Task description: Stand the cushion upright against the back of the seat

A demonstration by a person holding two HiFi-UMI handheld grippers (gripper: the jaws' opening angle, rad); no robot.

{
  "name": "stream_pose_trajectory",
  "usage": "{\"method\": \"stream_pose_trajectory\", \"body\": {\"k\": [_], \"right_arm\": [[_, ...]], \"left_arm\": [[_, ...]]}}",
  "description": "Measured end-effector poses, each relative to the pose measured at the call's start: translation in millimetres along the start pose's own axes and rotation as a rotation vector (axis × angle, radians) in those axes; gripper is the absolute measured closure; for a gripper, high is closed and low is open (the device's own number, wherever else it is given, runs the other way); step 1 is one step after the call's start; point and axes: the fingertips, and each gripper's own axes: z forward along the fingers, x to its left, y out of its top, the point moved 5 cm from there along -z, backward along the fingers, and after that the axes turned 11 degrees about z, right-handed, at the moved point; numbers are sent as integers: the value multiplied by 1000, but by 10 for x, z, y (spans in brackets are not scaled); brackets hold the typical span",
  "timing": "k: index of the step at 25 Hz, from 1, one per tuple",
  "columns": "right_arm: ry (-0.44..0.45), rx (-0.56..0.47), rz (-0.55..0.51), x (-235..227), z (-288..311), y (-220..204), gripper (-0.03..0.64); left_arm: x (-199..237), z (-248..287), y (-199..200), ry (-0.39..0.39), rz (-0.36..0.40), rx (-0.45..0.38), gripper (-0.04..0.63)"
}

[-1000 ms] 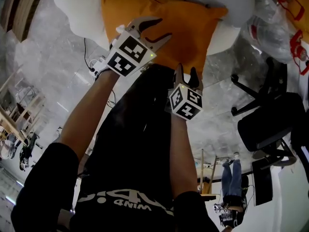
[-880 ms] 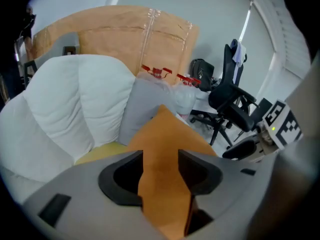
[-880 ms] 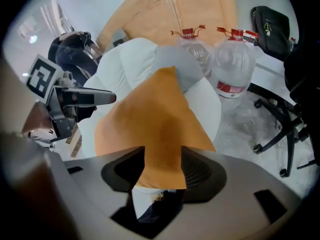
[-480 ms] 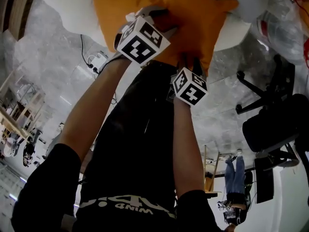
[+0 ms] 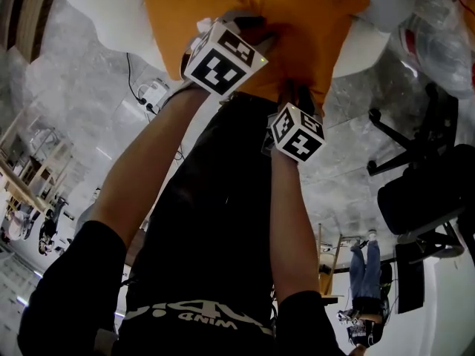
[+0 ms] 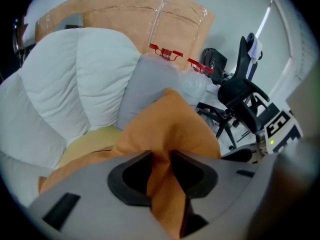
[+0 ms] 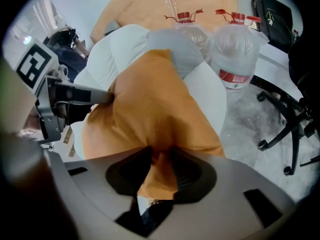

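As their jaws have just been closing, I see left tool (image 6: 161, 160) and right tool (image 7: 161, 162) each pinching the orange cushion (image 5: 312, 22).

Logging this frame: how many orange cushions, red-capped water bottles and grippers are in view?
Orange cushion: 1
Water bottles: 2
Grippers: 2 (left gripper, right gripper)
Total: 5

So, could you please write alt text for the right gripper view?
The right gripper, its jaws just closed further, pinches a fold of a plump orange fabric cushion. The left gripper, jaws also just closed further, grips the cushion's left side. Behind are a white padded seat and two clear plastic water bottles.
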Motion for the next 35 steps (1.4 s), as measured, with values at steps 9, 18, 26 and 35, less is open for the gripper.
{"method": "stream_pose_trajectory", "body": {"k": [9, 18, 26, 35], "right_arm": [[132, -27, -21, 99, -131, -47, 584], [164, -37, -21, 263, -420, -99, 586], [182, -106, -145, 586, -986, 177, 586], [219, -324, -299, 1180, -1717, 1138, 586]], "left_arm": [[-33, -168, -14, -34, 53, 39, 583], [-70, -532, -41, -20, -27, 10, 584], [-7, -1173, 52, -2, -151, -62, 584], [252, -1979, 424, 68, -284, -221, 584]]}}
